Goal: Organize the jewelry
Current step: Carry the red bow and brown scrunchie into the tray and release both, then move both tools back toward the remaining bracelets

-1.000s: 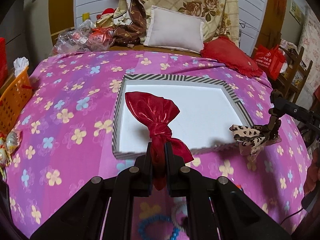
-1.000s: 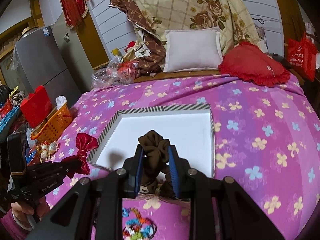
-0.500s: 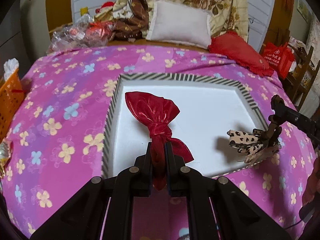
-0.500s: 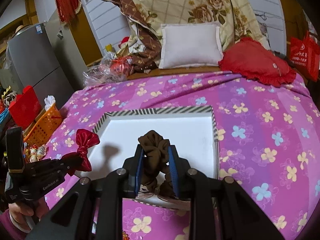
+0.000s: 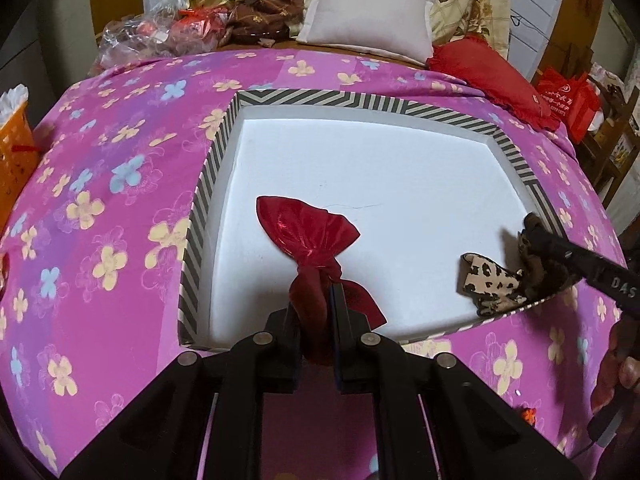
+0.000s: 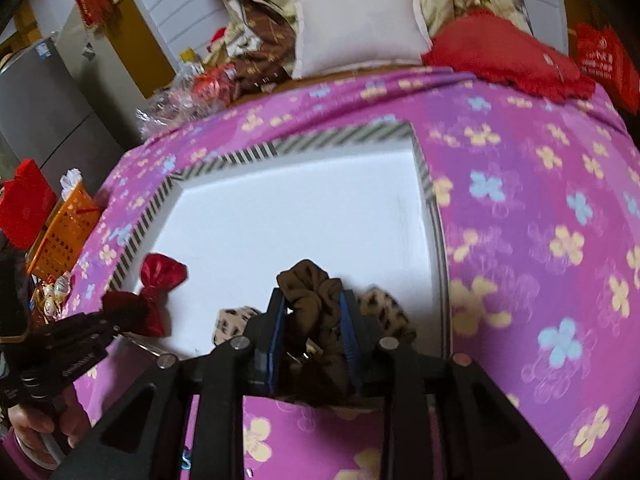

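Over the striped-rim white tray (image 5: pixel 208 200) on the pink floral bedspread (image 5: pixel 100 208), both grippers carry hair accessories.
From the left wrist, the left gripper (image 5: pixel 316 320) has its jaws pinched tight on a red satin bow (image 5: pixel 308 236) hanging above the tray's near-left part. From the right wrist, the right gripper (image 6: pixel 312 320) is closed around a brown leopard-print scrunchie bow (image 6: pixel 316 292) at the tray's near edge; this view is blurred.
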Motion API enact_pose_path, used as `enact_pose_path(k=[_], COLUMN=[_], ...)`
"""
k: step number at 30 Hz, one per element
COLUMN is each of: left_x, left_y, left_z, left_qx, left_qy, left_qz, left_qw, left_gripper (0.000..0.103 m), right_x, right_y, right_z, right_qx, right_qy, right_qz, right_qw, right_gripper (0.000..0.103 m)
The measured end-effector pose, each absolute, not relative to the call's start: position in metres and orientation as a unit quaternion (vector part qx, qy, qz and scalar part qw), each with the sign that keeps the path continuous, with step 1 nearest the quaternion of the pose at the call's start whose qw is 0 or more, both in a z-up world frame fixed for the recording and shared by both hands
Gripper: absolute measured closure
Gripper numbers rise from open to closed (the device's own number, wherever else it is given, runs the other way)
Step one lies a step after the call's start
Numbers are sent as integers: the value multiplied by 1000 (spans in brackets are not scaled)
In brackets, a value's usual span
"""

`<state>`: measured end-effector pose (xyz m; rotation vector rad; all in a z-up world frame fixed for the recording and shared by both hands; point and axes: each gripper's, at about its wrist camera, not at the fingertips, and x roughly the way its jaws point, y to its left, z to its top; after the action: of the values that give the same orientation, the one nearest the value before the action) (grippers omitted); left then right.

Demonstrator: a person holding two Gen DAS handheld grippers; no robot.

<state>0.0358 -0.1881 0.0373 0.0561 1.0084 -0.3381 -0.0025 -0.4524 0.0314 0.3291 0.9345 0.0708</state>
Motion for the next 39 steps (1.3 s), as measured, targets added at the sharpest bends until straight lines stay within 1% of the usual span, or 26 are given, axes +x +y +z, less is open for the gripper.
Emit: enact_pose_path(k=[1,3,5,7,9,11,12,14,16,23,25,30,39], left_x=[35,33,30,28,26,21,18,11,2,-37,-51,-78,-114], left_y=[-187,-186,-184,-183,-179,-172,-170,-166,-162,-147,-145,-142,-140], left_z=[38,40,42,44,48,56,60,69,78,93,94,94,89], left_qx=[25,23,22,20,5,-18,-23,-26,-23,-12,-3,18,26], left_qy=[482,483,480,478,477,468,464,454,441,417,412,405,405], left_qz=[-162,-164,-165,-162,-161,-163,-162,-158,-153,-133,-125,-114,-107], left_qw=[861,860,861,863,864,868,871,876,884,899,903,907,908], left_gripper=[103,103,100,92,83,79,75,69,68,68,68,68,68], right_x=[-4,-7,-13,-19,-25,-35,-39,-51,-64,-112,-124,-143,-170], right_y=[-454,-457,-456,-454,-450,-445,-442,-436,-428,-402,-395,-385,-377], right_z=[29,27,30,36,45,56,61,73,82,100,101,99,88], right_qx=[165,176,175,164,155,145,142,133,123,100,89,74,70], right_qy=[452,453,447,441,433,421,417,403,393,377,376,383,397], right_qz=[31,27,29,26,26,26,27,29,31,34,29,15,10], right_qw=[876,873,877,882,888,895,898,905,911,920,922,921,915], right_gripper=[63,56,55,50,48,46,44,39,34,30,26,25,25])
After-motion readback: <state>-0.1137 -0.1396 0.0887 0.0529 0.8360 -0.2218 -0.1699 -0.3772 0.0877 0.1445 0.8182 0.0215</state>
